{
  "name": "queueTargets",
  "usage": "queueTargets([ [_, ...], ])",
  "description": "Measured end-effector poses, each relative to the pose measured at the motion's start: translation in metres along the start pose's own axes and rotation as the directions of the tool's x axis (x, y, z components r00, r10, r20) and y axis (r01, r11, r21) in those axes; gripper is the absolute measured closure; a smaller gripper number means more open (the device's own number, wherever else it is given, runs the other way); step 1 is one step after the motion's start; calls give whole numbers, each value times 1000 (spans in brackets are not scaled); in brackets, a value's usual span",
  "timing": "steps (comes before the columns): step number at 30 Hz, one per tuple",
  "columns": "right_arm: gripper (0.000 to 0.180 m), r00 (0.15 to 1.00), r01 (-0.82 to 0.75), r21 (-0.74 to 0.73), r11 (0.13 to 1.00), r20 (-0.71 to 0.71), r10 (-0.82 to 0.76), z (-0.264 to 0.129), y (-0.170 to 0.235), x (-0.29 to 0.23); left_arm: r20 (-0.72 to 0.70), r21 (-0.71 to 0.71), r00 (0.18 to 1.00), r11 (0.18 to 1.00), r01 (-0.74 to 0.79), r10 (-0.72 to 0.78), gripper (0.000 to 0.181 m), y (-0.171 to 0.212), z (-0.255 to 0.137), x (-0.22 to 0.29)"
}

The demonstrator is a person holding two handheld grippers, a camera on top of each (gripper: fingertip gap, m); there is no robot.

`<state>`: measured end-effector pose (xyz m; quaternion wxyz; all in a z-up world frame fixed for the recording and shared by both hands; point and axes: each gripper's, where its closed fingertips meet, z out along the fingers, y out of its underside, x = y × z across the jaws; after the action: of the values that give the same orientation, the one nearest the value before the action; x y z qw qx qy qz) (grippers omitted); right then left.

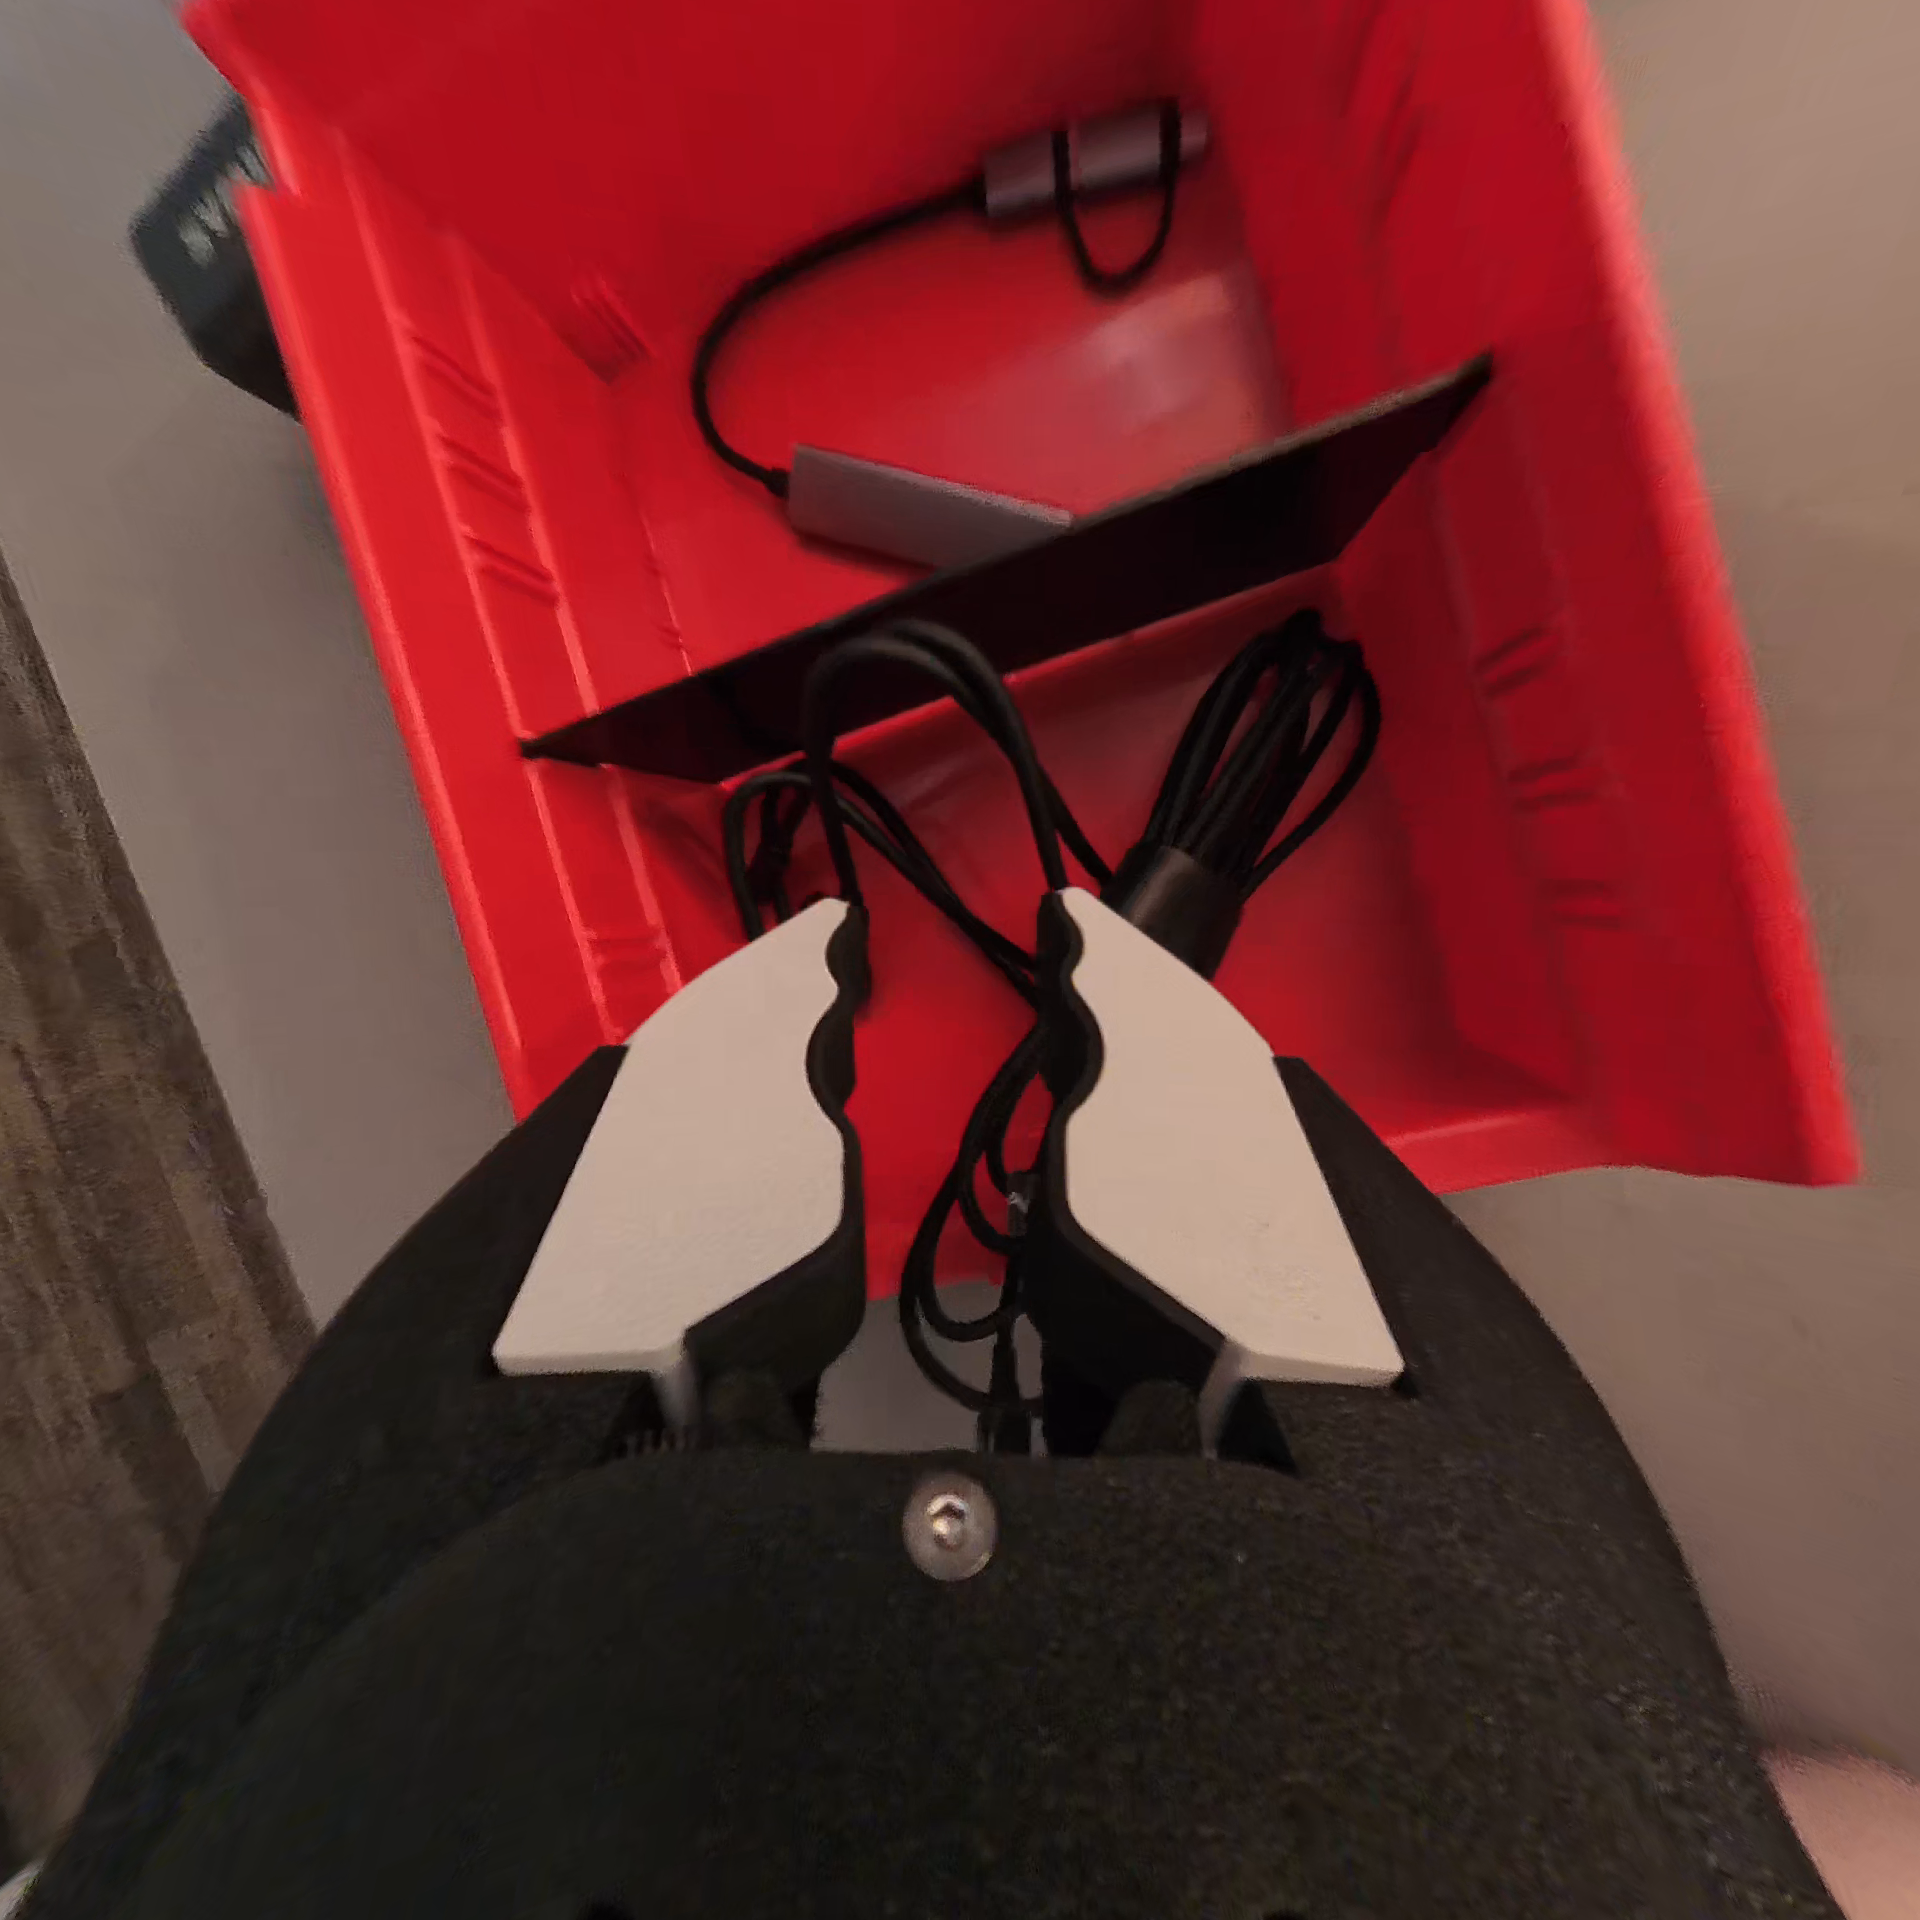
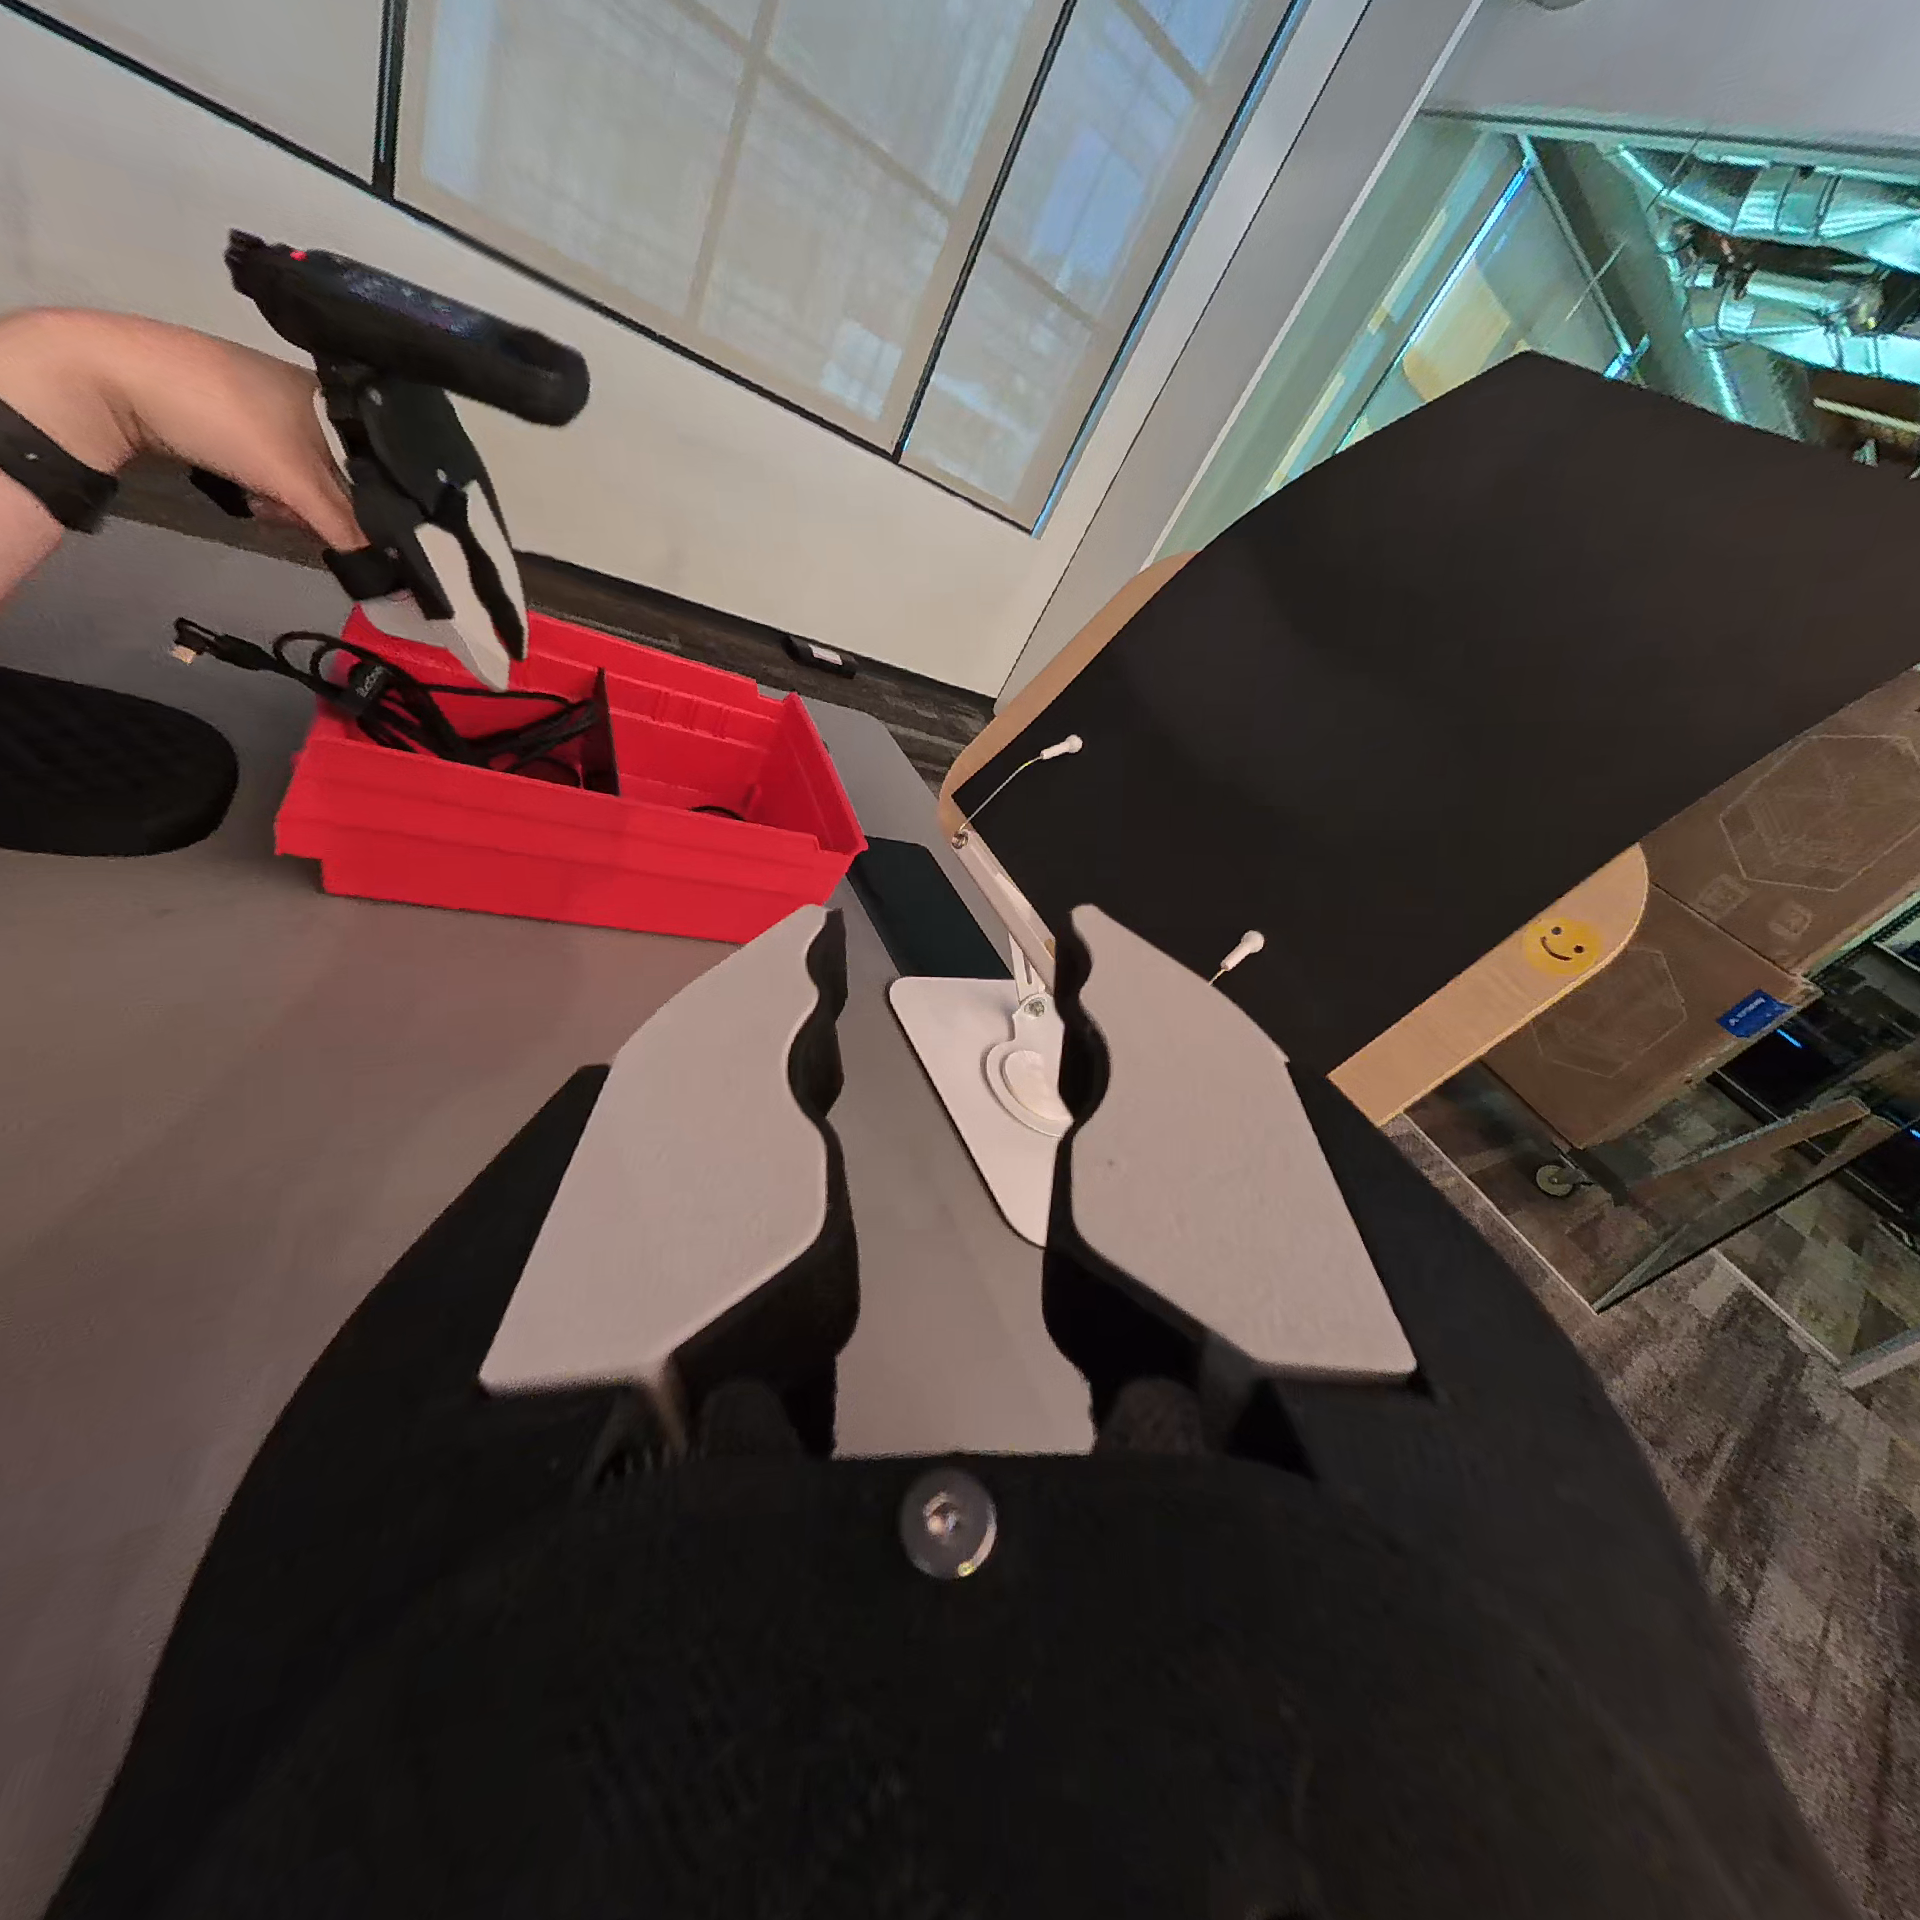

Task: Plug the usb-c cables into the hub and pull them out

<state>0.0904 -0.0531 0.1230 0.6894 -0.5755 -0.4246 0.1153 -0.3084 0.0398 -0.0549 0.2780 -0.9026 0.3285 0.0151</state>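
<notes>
Left wrist view: left gripper (image 1: 956,914) poised over red bin (image 1: 436,540), fingers wide apart, nothing clamped; black cables (image 1: 997,790) on bin's near side of black divider (image 1: 1039,603), grey hub (image 1: 914,499) beyond it, kept sorted. Right gripper (image 2: 951,925) wide, empty, well apart from bin, apparently waiting.

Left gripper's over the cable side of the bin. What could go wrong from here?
1. The black cables are tangled and loop between the left gripper fingers; a grab may lift several at once.
2. One bundled cable overhangs the red bin rim; a tug could drag it out.
3. The hub lies behind the black divider, and the open right gripper is away from the bin, so nothing braces it.
</notes>
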Motion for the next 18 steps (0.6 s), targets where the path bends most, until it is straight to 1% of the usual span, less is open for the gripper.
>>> queueTargets([
  [2,141,1000,-8,2,1000,2,8,-2,-1,0,-56,111,998,994,21,-15,150,-23,-20,16],
  [3,141,1000,-5,4,1000,2,5,-3,-2,0,-32,172,999,985,7,-2,153,-37,-32,18],
  [4,141,1000,1,10,1000,6,-1,-3,-3,0,2,230,999,972,-51,52,157,-53,-43,19],
  [5,141,1000,3,14,1000,12,-3,-2,-4,0,32,277,988,948,-156,154,158,-70,-52,22],
  [6,141,1000,1,15,1000,16,-1,-1,-3,0,64,304,954,905,-298,293,158,-89,-57,26],
  [7,141,1000,0,12,1000,23,-1,1,-2,0,96,309,887,834,-457,451,158,-106,-57,31],
  [8,141,1000,1,7,1000,29,-1,3,0,0,123,296,797,745,-598,591,158,-120,-51,35],
  [9,141,999,5,-3,1000,32,-5,4,3,-1,137,254,710,668,-699,691,156,-126,-39,34],
  [10,141,999,13,-18,1000,33,-13,4,6,-1,134,173,639,617,-768,758,158,-123,-24,26],
  [11,141,999,25,-38,999,27,-24,4,10,0,116,78,586,581,-810,802,165,-117,-9,14],
  [12,141,999,38,-55,998,18,-37,4,14,1,86,11,553,554,-832,829,164,-112,5,4],
  [13,141,999,46,-68,997,9,-46,4,16,3,43,-15,537,538,-843,842,161,-107,17,-2],
  [15,141,999,47,-87,995,5,-47,4,21,5,-64,-30,515,514,-857,855,160,-95,39,-9],
  [18,141,999,41,-110,993,7,-40,6,30,7,-98,-44,447,445,-894,889,156,-90,64,-34],
])
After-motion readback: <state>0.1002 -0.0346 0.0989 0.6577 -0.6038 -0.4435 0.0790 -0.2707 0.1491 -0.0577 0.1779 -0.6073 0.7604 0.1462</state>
